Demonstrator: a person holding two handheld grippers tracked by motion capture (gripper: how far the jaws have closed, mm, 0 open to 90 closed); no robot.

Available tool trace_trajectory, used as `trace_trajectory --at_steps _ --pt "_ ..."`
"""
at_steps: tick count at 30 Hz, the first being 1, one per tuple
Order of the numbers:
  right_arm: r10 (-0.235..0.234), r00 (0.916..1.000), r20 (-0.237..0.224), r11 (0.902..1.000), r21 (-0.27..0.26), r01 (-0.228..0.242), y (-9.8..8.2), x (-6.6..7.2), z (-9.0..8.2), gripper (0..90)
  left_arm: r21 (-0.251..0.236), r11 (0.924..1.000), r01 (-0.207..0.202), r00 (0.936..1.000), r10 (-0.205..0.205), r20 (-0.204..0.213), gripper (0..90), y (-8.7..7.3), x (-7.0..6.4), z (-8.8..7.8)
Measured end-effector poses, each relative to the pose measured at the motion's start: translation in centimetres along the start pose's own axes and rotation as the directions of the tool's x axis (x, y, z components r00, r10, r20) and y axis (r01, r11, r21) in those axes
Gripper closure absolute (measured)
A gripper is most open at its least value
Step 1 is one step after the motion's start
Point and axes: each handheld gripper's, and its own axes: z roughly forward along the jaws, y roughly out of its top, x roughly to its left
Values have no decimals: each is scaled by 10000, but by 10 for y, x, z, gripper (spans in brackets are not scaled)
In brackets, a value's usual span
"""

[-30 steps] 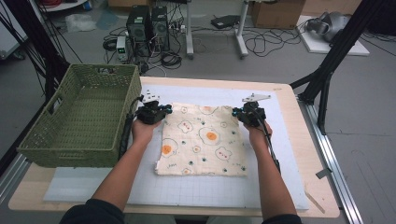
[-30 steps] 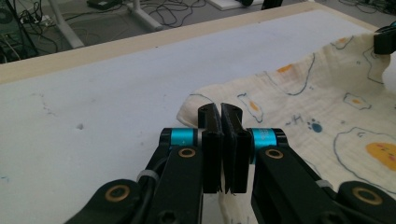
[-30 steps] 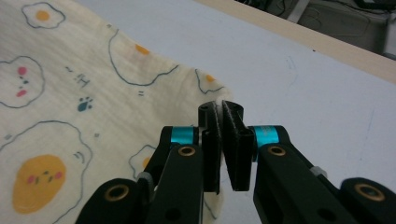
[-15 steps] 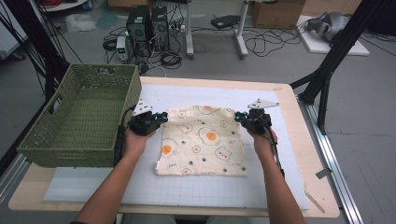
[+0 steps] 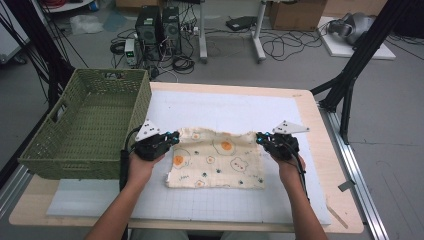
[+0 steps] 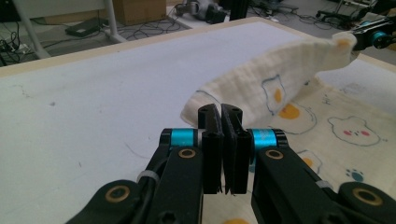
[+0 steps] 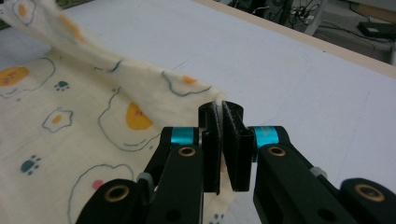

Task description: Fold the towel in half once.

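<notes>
A cream cloth (image 5: pixel 215 162) printed with fried eggs and bears lies on the white mat (image 5: pixel 225 107), its far edge lifted off the mat. My left gripper (image 5: pixel 172 136) is shut on the cloth's far left corner. My right gripper (image 5: pixel 260 137) is shut on the far right corner. In the left gripper view the jaws of the left gripper (image 6: pixel 220 109) pinch the corner, and the raised cloth edge (image 6: pixel 280 84) stretches away to the other gripper (image 6: pixel 373 36). In the right gripper view the right gripper (image 7: pixel 219 109) clamps cloth (image 7: pixel 116 84) that rises to the upper left.
A green woven basket (image 5: pixel 85 125) stands on the table's left side, close to my left hand. The mat covers most of the wooden tabletop (image 5: pixel 312 115). Beyond the table are computer towers (image 5: pixel 157 25), cables and black stand legs (image 5: pixel 350 80).
Both hands have moved toward the person's side, carrying the cloth's far edge with them. The cloth's far part now arches over the rest, so it looks shorter from above.
</notes>
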Motion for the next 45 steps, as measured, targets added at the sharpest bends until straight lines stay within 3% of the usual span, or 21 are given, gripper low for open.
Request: trace_trajectory --at_steps 10,19,27,30,32,34,38,42,45 --pt "-160 9997 -171 9999 13 160 -27 23 -26 864 66 9997 -236 9991 234 345 867 -22 -17 -22" --pt "-270 9982 -540 9986 431 293 -45 32 -29 864 402 9987 -302 9978 278 599 867 -44 -27 -35" --pt "-674 9948 -768 9931 906 743 -53 41 -33 863 741 9963 -440 9959 378 824 864 -53 -30 -37" --pt "-804 9924 -928 9902 1067 902 -57 42 -35 854 932 9954 -229 9971 160 741 818 -54 -28 -40" --pt "-960 9900 -1035 9880 1113 1074 -58 43 -36 822 963 9946 397 9965 -464 689 632 -53 -24 -43" --pt "-983 9897 -1038 9872 1151 1101 -60 44 -39 736 709 9958 583 9961 -627 625 512 -51 -22 -50" --pt "-792 9933 -837 9891 1172 888 -62 42 -48 673 389 9956 858 9955 -873 379 470 -49 -15 -58" --pt "-224 9960 -868 9969 727 288 -63 33 -63 589 566 9909 1219 9923 -1230 168 476 -45 -7 -55" --pt "135 9976 -673 9994 331 -113 -63 26 -73 563 746 9904 1161 9931 -1169 63 492 -44 -6 -45"
